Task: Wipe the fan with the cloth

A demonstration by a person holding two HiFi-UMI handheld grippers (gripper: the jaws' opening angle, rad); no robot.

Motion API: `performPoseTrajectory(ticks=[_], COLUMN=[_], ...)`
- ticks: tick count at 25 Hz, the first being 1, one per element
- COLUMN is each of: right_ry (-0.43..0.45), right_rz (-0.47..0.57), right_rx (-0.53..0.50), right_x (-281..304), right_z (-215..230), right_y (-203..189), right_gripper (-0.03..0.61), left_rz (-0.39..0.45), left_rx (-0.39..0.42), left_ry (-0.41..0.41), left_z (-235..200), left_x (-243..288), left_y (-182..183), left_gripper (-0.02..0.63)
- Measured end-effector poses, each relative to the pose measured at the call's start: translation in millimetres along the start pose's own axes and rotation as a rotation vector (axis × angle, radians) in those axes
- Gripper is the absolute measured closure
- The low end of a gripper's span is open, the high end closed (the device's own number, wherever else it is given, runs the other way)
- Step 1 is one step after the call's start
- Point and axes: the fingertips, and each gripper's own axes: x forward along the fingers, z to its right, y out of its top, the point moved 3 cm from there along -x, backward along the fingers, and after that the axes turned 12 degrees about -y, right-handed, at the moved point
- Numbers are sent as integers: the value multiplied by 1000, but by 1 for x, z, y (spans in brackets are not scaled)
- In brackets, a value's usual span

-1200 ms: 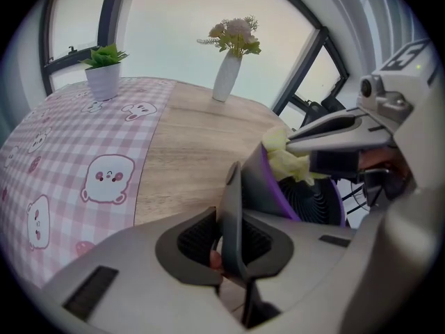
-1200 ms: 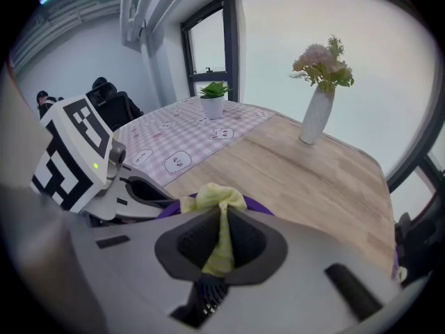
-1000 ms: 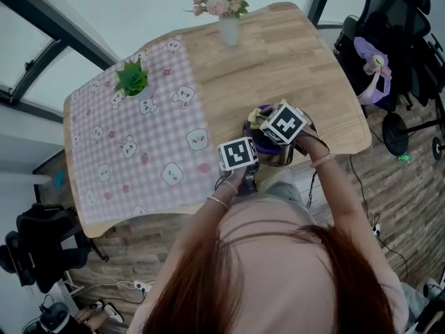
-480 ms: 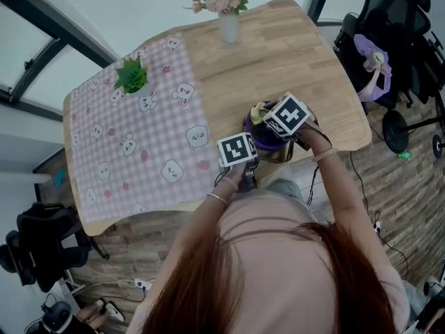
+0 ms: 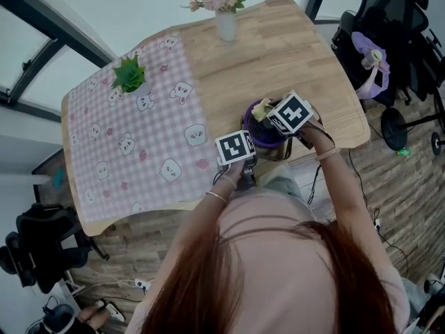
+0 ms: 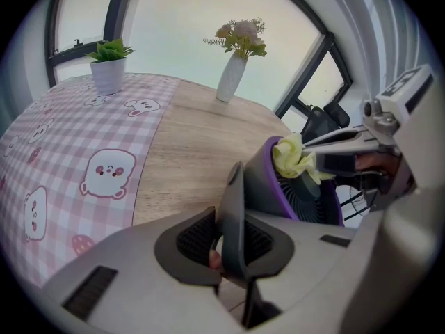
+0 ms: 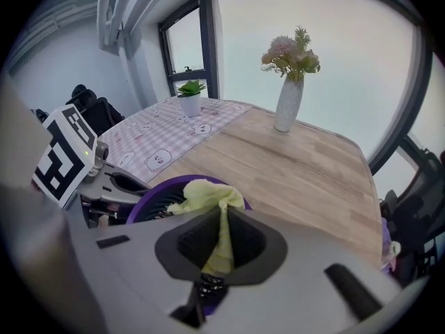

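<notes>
Item: fan [image 5: 265, 132], near right edge of table [image 5: 292, 54]; my left gripper [image 6: 231, 252] is clamping its grey stand [image 6: 233, 193], my right gripper [image 7: 221, 245] is pinching the cloth [image 7: 208, 195] on its rim; hard dragging could be tipping it off

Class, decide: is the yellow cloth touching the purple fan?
Touching. The left gripper view shows the yellow cloth pressed onto the purple rim of the fan with no gap; the right gripper, shut on the cloth, holds it there.
</notes>
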Motion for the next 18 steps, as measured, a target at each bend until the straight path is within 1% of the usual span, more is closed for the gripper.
performPoseTrajectory(ticks=[7, 18], right_ry=[-28, -62], right_rz=[-17, -18], right_rx=[-31, -42], right_x=[-5, -6], right_z=[1, -1], right_y=[-7, -20], right_gripper=[552, 554], left_rz=[-1, 11], left_rx=[15, -4], left_ry=[1, 1], left_z=[2, 1], left_x=[-1, -1], left_y=[0, 0], left_gripper=[552, 549])
